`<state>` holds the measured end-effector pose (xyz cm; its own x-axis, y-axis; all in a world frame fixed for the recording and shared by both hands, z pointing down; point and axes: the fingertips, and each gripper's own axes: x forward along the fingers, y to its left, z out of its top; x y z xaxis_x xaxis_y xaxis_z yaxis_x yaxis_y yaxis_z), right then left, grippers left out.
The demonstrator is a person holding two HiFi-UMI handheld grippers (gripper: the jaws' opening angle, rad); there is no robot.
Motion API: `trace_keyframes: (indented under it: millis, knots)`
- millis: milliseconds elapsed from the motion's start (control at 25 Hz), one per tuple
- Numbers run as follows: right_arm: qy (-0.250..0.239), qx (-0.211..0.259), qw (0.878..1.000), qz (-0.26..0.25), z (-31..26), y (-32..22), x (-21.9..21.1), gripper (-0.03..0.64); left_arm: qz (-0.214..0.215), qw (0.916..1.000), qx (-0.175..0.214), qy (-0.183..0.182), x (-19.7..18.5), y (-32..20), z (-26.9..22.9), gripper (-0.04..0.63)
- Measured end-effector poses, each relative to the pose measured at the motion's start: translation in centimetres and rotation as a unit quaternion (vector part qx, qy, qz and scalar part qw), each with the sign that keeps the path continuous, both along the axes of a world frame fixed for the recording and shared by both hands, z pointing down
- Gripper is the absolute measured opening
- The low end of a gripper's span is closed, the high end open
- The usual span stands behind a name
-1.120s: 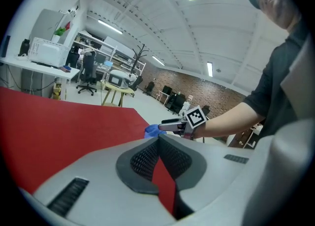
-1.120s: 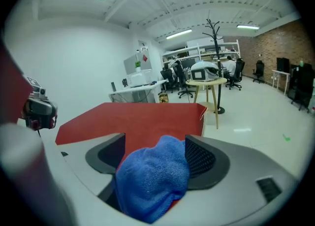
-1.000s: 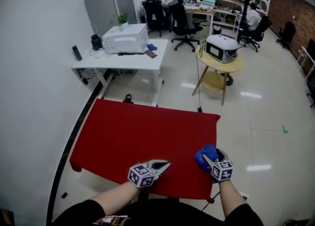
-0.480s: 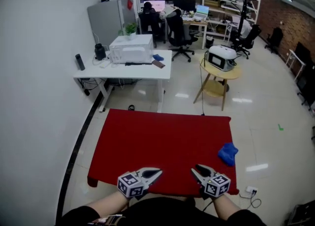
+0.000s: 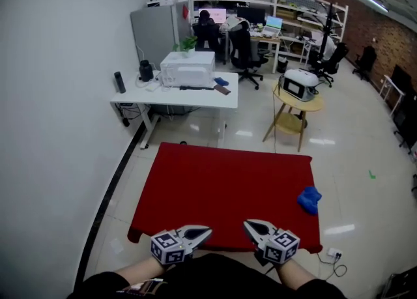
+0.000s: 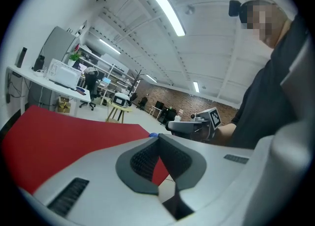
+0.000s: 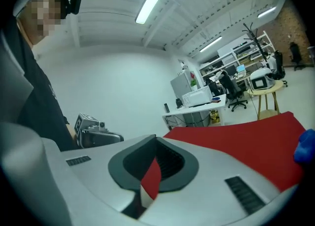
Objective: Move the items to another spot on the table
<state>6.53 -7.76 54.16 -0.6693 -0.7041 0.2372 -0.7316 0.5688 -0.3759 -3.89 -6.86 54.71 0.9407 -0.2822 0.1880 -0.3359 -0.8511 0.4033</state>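
A white wall (image 5: 58,96) runs down the left, and a white desk (image 5: 171,98) at its far end carries a white box (image 5: 187,68). The left gripper (image 5: 206,230) hangs over the near edge of the red table (image 5: 221,180), jaws pressed together and empty. Just right of it, the right gripper (image 5: 248,225) is likewise closed on nothing. The blue item (image 5: 309,199), perhaps a cloth, lies at the table's right edge, well apart from both. Beyond, a round table (image 5: 311,103) stands on the floor, with a brick wall (image 5: 391,37) far right.
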Motion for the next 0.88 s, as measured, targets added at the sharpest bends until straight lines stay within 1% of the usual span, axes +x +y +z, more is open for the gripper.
trace_keyframes:
  millis: [120, 280, 400, 560, 600, 680, 760, 800, 880]
  knots:
    - [-0.003, -0.002, 1.000, -0.021, -1.3, 2.6, 0.6, -0.015, -0.009, 0.9999, 0.006, -0.001, 2.0, 2.7, -1.0, -0.008]
    - [-0.003, 0.000, 0.999, -0.041, -2.4, 6.8, 1.8, -0.015, -0.002, 0.9995, 0.030, -0.012, 5.1, 6.0, -2.4, -0.008]
    - [0.003, 0.003, 0.999, -0.053, -2.8, 8.6, 2.3, -0.015, 0.001, 0.9991, 0.042, -0.001, 6.2, 7.0, -4.0, -0.008]
    - [0.016, 0.022, 0.998, -0.050, -4.0, 9.2, 1.1, -0.016, 0.001, 0.9981, 0.047, 0.039, 4.9, 7.0, -7.4, -0.008]
    - [0.018, 0.027, 0.998, -0.044, -4.2, 9.1, 0.8, -0.015, 0.005, 0.9978, 0.050, 0.043, 4.4, 7.0, -7.9, -0.008]
    - [0.011, 0.032, 0.999, -0.031, -4.7, 8.9, -0.4, -0.016, 0.014, 0.9982, 0.046, 0.036, 3.3, 7.2, -7.7, -0.008]
    - [-0.010, 0.028, 0.999, -0.031, -5.5, 9.4, -3.0, -0.017, 0.020, 0.9989, 0.030, 0.031, 1.8, 7.7, -6.7, -0.008]
    - [-0.010, 0.027, 0.999, -0.037, -5.2, 9.8, -4.1, -0.017, 0.022, 0.9990, 0.025, 0.031, 1.1, 8.0, -6.4, -0.008]
    - [0.006, 0.025, 0.998, -0.057, -4.2, 10.5, -5.7, -0.017, 0.024, 0.9992, 0.019, 0.027, 0.1, 8.6, -5.7, -0.008]
